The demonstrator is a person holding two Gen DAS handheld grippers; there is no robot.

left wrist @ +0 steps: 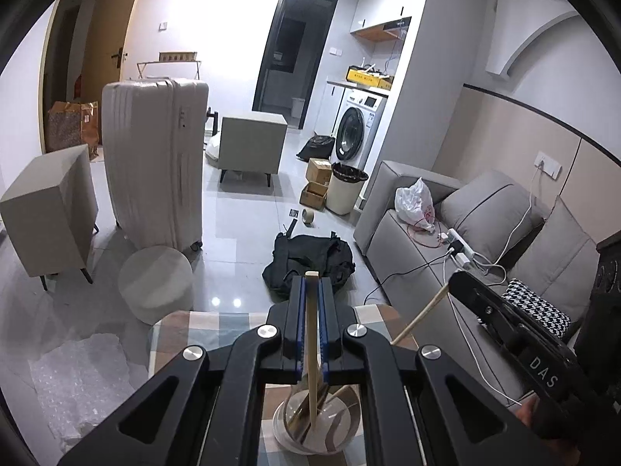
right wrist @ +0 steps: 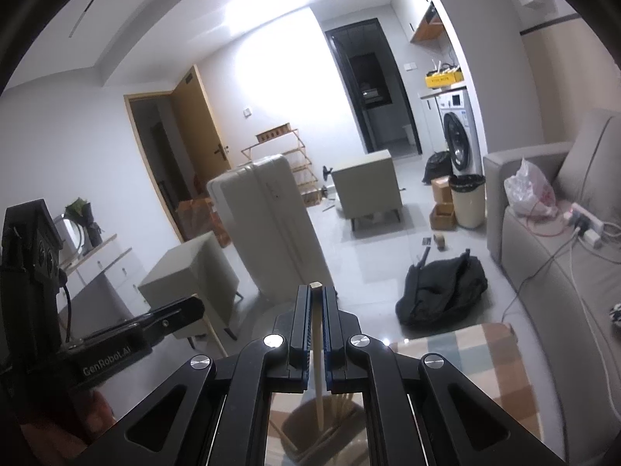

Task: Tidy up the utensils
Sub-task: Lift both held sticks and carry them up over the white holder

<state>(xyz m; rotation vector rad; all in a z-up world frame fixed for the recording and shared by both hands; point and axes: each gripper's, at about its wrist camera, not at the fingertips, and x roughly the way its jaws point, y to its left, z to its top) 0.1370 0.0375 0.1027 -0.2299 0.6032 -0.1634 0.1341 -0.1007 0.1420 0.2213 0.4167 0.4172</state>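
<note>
A chopstick point(left wrist: 311, 334) is clamped in the left tongs point(left wrist: 311, 291) above the glass point(left wrist: 314, 427) on the bench point(left wrist: 186, 334); another chopstick point(right wrist: 317, 357) is clamped in the right tongs point(right wrist: 315, 299). Each should be lowered upright, tip first, and released only once inside the rim.

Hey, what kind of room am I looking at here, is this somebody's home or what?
Most likely a small apartment living area, lived-in or mid-move. A grey fabric sofa lines one wall, a white front-loading washing machine sits in a nook, and a large cream hard-shell suitcase stands on the glossy tiled floor.
</note>
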